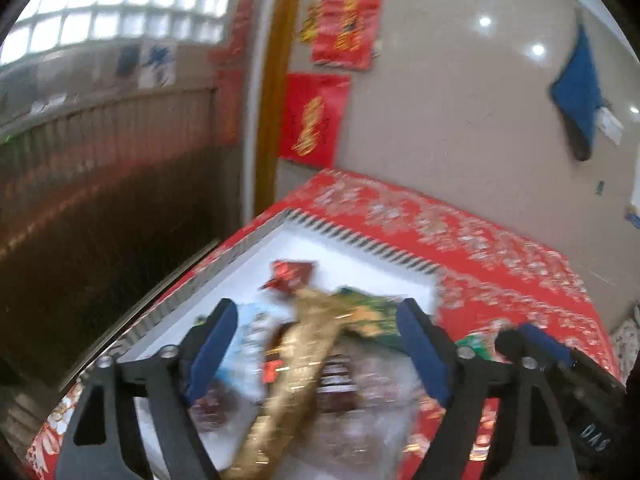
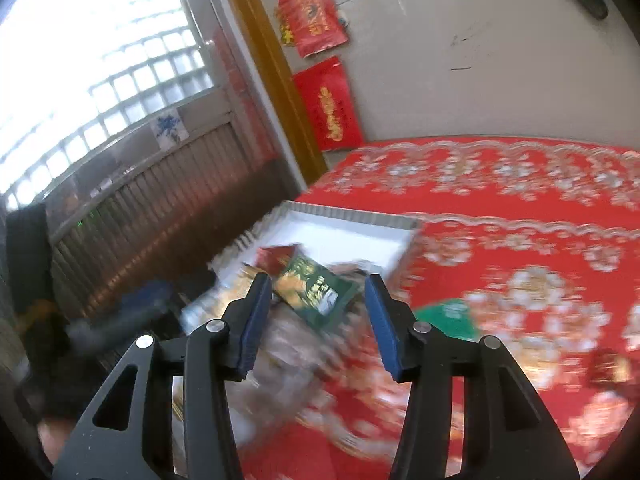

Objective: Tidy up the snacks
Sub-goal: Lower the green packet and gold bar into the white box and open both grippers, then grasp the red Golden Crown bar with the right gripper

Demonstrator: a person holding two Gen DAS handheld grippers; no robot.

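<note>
A white tray (image 1: 352, 246) with a ribbed rim sits on the red patterned tablecloth (image 1: 500, 264) and holds several snack packets. My left gripper (image 1: 316, 320) is open above the tray, over a gold packet (image 1: 304, 360), a pale blue packet (image 1: 256, 344), a green packet (image 1: 372, 316) and a small red packet (image 1: 290, 274). My right gripper (image 2: 316, 292) is open over the tray's near end (image 2: 348, 240), above the green packet (image 2: 316, 288) and red packet (image 2: 276, 258). Both views are blurred.
A green packet (image 2: 450, 318) and a small dark red packet (image 2: 608, 366) lie loose on the cloth to the right. The other gripper (image 1: 532, 344) shows at the right in the left wrist view. A wall with red posters (image 1: 314, 116) stands behind; a dark fence (image 1: 108, 184) is left.
</note>
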